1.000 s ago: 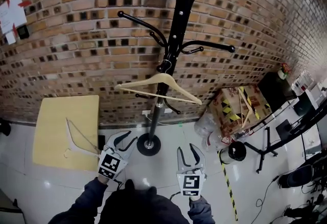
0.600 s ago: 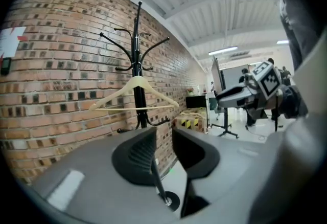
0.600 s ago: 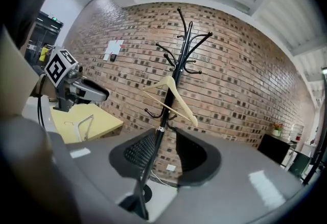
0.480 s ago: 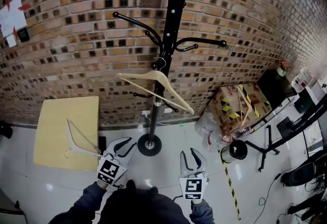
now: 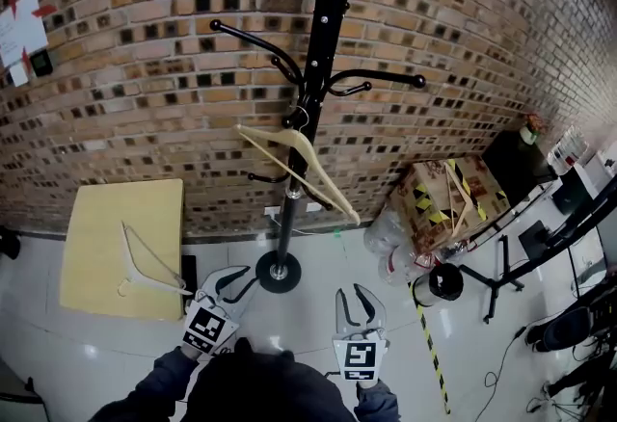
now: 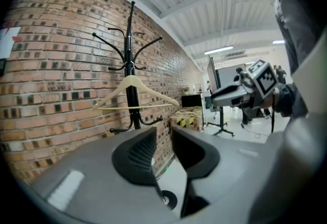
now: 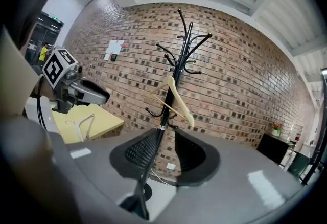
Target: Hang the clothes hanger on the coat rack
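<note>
A black coat rack [image 5: 313,102] stands against the brick wall on a round base [image 5: 278,272]. A wooden hanger [image 5: 307,170] hangs from one of its lower hooks, tilted and turned partly edge-on; it also shows in the left gripper view [image 6: 134,96] and the right gripper view [image 7: 176,100]. A white hanger [image 5: 145,261] lies on the yellow table [image 5: 106,227]. My left gripper [image 5: 236,281] is low, in front of the base, with a narrow empty gap between its jaws. My right gripper [image 5: 355,300] is beside it. Its jaws are closing with nothing between them.
A cardboard box with yellow-black tape [image 5: 448,198] stands right of the rack, with plastic bags [image 5: 390,237] and a black bin [image 5: 439,283] in front of it. A black stand [image 5: 501,271] and desks fill the far right. Striped tape [image 5: 429,343] runs along the floor.
The wooden hanger has swung on its hook from broadside to more edge-on. Both grippers' jaws have narrowed, and the left gripper has shifted slightly.
</note>
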`<state>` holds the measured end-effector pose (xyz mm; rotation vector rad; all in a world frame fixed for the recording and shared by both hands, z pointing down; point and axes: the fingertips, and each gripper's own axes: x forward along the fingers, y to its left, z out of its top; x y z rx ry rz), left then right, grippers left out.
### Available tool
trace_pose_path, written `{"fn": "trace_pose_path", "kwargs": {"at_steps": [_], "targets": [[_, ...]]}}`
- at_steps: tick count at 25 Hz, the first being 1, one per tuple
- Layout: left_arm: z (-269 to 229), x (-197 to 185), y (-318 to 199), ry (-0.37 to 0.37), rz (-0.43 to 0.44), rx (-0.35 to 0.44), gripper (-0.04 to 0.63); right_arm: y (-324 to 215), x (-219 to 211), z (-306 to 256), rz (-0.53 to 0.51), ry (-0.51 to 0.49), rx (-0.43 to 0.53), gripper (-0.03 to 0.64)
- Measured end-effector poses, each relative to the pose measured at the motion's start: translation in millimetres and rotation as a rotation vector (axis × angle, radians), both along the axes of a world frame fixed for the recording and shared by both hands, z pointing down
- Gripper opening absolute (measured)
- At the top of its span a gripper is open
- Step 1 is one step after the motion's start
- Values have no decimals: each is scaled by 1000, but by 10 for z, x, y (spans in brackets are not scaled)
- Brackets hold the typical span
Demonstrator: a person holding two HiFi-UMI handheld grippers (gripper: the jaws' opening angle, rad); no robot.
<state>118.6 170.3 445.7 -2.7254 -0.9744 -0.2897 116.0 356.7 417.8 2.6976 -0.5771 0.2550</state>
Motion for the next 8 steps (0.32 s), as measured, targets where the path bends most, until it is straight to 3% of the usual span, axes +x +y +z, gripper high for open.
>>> {"fn": "trace_pose_path", "kwargs": {"at_steps": [8], "targets": [[100,35,74,-32,11,-16,72,53,-18,13,12,-11,1,120]]}}
